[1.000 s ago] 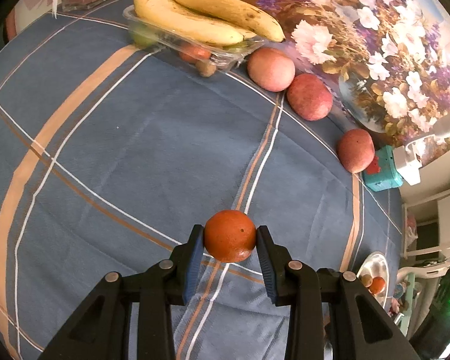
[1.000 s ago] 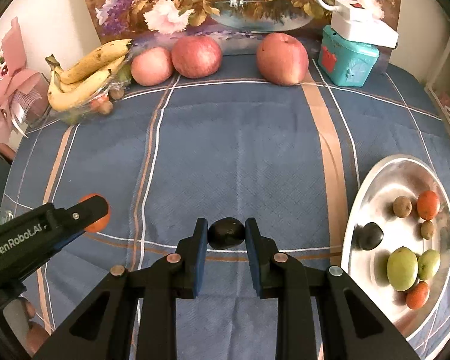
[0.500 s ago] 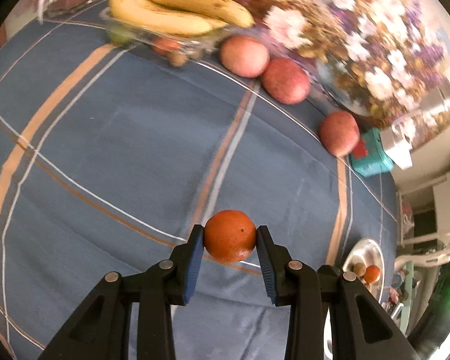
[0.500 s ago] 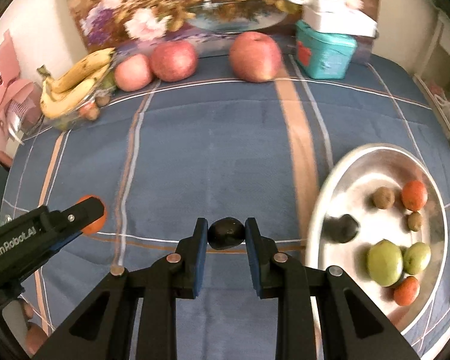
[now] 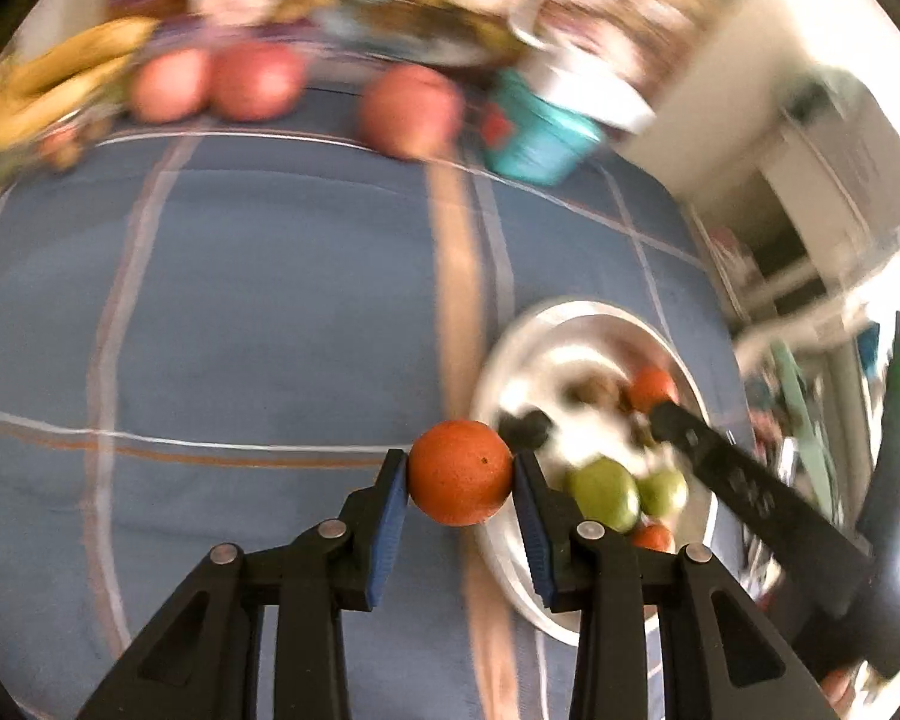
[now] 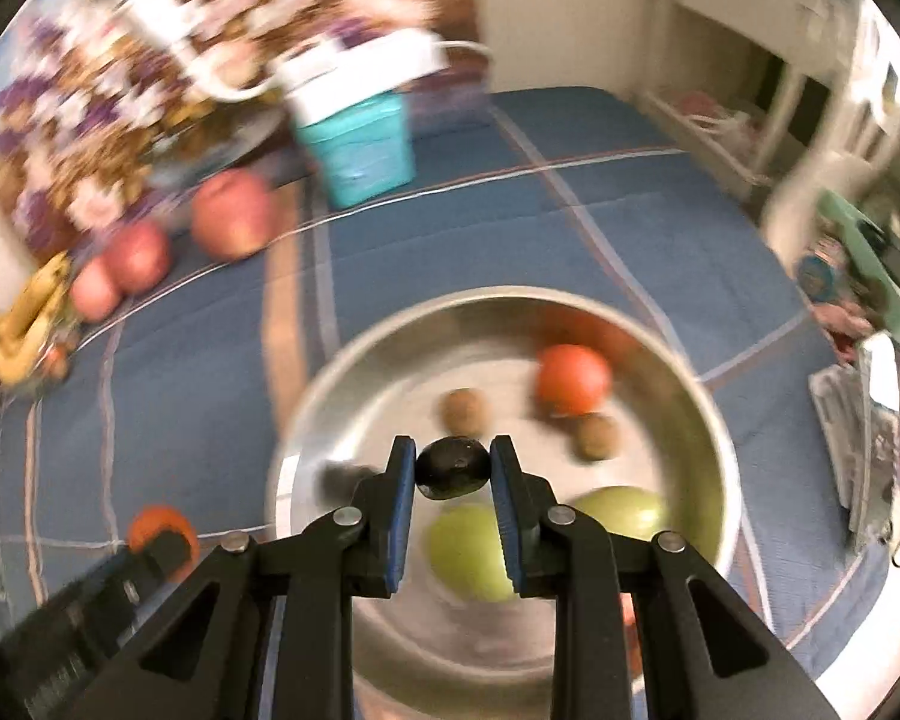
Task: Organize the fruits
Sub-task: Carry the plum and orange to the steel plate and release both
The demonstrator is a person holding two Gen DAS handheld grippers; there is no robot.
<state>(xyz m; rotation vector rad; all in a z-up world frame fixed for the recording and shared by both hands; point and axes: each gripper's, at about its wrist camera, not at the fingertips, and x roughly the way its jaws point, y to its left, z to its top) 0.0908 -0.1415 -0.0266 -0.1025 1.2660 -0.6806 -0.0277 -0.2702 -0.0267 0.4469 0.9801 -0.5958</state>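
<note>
Far-left corner of the cloth (image 5: 258, 312) had bananas (image 5: 48, 90), with three apples (image 5: 252, 81) lined along the far edge, all blurry. The left gripper (image 5: 459, 474) had its jaws clamped on an orange (image 5: 459, 471), hanging just left of the bowl's (image 6: 720, 450) near rim. The right gripper (image 6: 453, 468) sat over the bowl, jaws pinched narrow on a small dark fruit (image 6: 452, 468). The bowl was near the cloth's right edge with green fruits (image 6: 471, 546), an orange one and little brown ones inside.
</note>
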